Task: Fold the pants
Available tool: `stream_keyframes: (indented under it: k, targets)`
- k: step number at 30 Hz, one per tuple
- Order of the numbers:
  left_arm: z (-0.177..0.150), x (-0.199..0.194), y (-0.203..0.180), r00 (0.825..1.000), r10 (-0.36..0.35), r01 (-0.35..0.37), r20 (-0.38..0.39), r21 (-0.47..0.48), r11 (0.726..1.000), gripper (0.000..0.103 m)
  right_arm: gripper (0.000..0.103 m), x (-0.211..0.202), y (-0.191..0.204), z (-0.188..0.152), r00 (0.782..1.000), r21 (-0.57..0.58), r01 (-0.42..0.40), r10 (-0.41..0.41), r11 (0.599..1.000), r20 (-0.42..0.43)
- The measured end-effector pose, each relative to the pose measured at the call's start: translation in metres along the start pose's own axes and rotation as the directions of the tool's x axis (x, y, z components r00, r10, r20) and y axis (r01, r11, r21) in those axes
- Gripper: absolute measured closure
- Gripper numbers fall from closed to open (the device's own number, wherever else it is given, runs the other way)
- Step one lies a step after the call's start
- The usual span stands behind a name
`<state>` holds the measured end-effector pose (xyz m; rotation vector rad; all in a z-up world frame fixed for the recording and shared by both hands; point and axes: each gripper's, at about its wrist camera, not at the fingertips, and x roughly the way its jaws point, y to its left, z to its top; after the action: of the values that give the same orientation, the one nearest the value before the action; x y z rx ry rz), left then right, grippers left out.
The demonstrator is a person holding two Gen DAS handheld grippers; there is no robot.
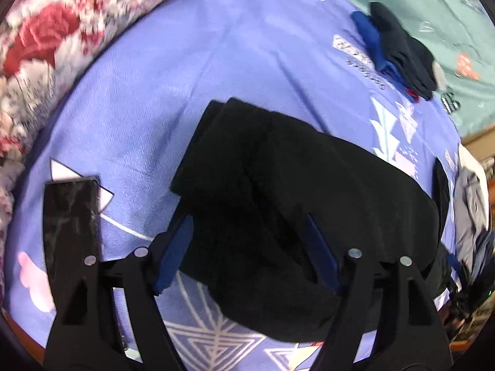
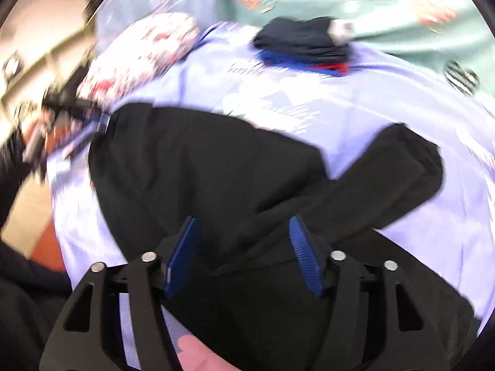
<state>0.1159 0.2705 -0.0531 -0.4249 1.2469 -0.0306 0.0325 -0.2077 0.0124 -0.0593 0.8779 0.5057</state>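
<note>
Pants (image 1: 278,191) black, folded, rumpled

My left wrist feed was evenly, softly lit and mostly sharp, smearing only on the floral quilt (image 1: 46,40) toward ten o'clock. My right wrist feed was heavily motion-blurred throughout. Both bowed at the rims, and the black pants (image 1: 278,191) showed almost no detail.

black on lilac, with blue at the fingertips

the pants (image 1: 278,185) are solid black; the bedsheet (image 1: 154,92) is periwinkle with white triangle and line motifs; the blanket (image 1: 46,46) is red-and-white floral; the folded stack (image 1: 399,52) shows navy, bright blue, a red edge; gripper pads (image 2: 304,256) are blue.
</note>
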Motion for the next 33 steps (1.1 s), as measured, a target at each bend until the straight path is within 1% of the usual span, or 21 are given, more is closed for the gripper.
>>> stream_keyframes:
  k: [2,4,6,7,8,11,12,15,16,18,19,20,21,22,23,24,26,28,30,33]
  targets:
    - [0.004,0.008,0.007,0.999,-0.034,0.033,-0.019,-0.073,0.997,0.028,0.039,-0.008,-0.012,0.000,0.999,0.054,-0.002,0.000,0.999,0.034]
    - [0.005,0.011,0.011,0.999,-0.043,0.041,-0.014,-0.100,0.994,0.029,0.039,-0.011,-0.018,0.000,0.999,0.085,-0.004,-0.001,0.996,0.052]
    - [0.007,0.012,0.012,0.999,-0.043,0.042,-0.005,-0.113,0.993,0.032,0.039,-0.011,-0.022,0.000,0.998,0.098,0.010,-0.016,0.995,0.055]
    - [0.009,0.013,0.013,0.999,-0.043,0.043,0.000,-0.123,0.992,0.034,0.039,-0.010,-0.023,0.000,0.999,0.101,0.012,-0.017,0.995,0.050]
    - [0.012,0.013,0.014,0.999,-0.044,0.043,0.003,-0.133,0.990,0.039,0.039,-0.008,-0.025,0.000,0.999,0.106,0.009,-0.014,0.994,0.048]
    - [0.018,0.014,0.018,0.999,-0.041,0.041,0.009,-0.195,0.980,0.045,0.039,-0.002,-0.025,0.001,0.999,0.115,0.002,-0.008,0.993,0.047]
    - [0.019,0.014,0.018,0.999,-0.040,0.041,0.011,-0.202,0.979,0.050,0.039,-0.001,-0.024,0.000,0.999,0.115,-0.005,-0.001,0.993,0.047]
    - [0.023,0.013,0.015,0.999,-0.042,0.045,0.016,-0.209,0.977,0.056,0.039,0.003,-0.017,0.001,0.999,0.093,-0.011,0.008,0.996,0.036]
    - [0.022,0.012,0.015,0.999,-0.049,0.052,0.020,-0.211,0.976,0.056,0.039,0.006,-0.013,0.001,1.000,0.070,0.001,-0.003,0.998,0.029]
    - [0.021,0.011,0.017,0.995,-0.096,0.100,0.031,-0.230,0.968,0.057,0.039,0.012,-0.008,0.002,1.000,0.036,0.024,-0.025,0.999,0.010]
    - [0.020,0.013,0.019,0.991,-0.129,0.132,0.027,-0.248,0.960,0.055,0.039,0.014,-0.007,0.001,1.000,0.032,0.027,-0.027,0.999,0.005]
    - [0.020,0.017,0.021,0.988,-0.155,0.155,0.020,-0.267,0.951,0.049,0.039,0.016,-0.007,0.001,1.000,0.035,0.019,-0.019,0.999,0.002]
    - [0.019,0.021,0.024,0.986,-0.165,0.164,0.021,-0.291,0.943,0.049,0.039,0.018,-0.007,0.002,1.000,0.041,0.009,-0.009,0.999,0.000]
    - [0.019,0.024,0.025,0.986,-0.163,0.163,0.024,-0.301,0.940,0.049,0.039,0.019,-0.006,0.002,1.000,0.045,0.004,-0.003,0.999,-0.003]
    - [0.019,0.026,0.025,0.987,-0.160,0.160,0.024,-0.303,0.940,0.053,0.039,0.020,-0.005,0.002,1.000,0.043,0.000,0.000,0.999,-0.005]
    - [0.019,0.027,0.025,0.990,-0.140,0.142,0.029,-0.299,0.943,0.071,0.039,0.020,-0.003,0.002,1.000,0.038,-0.002,0.002,0.999,-0.006]
    - [0.019,0.023,0.020,0.988,-0.150,0.155,0.039,-0.270,0.950,0.090,0.039,0.019,0.002,0.003,1.000,0.021,0.000,0.001,1.000,-0.006]
    - [0.018,0.013,0.010,0.992,-0.110,0.120,0.058,-0.225,0.967,0.091,0.039,0.020,0.007,0.004,1.000,0.000,0.000,0.000,1.000,-0.014]
    - [0.015,0.002,0.003,0.994,-0.082,0.094,0.069,-0.195,0.976,0.091,0.039,0.023,0.016,0.004,1.000,-0.043,0.019,-0.020,0.999,-0.024]
    - [0.007,-0.022,-0.007,0.992,-0.081,0.096,0.092,-0.172,0.980,0.091,0.039,0.034,0.029,0.002,0.998,-0.100,0.018,-0.024,0.995,-0.055]
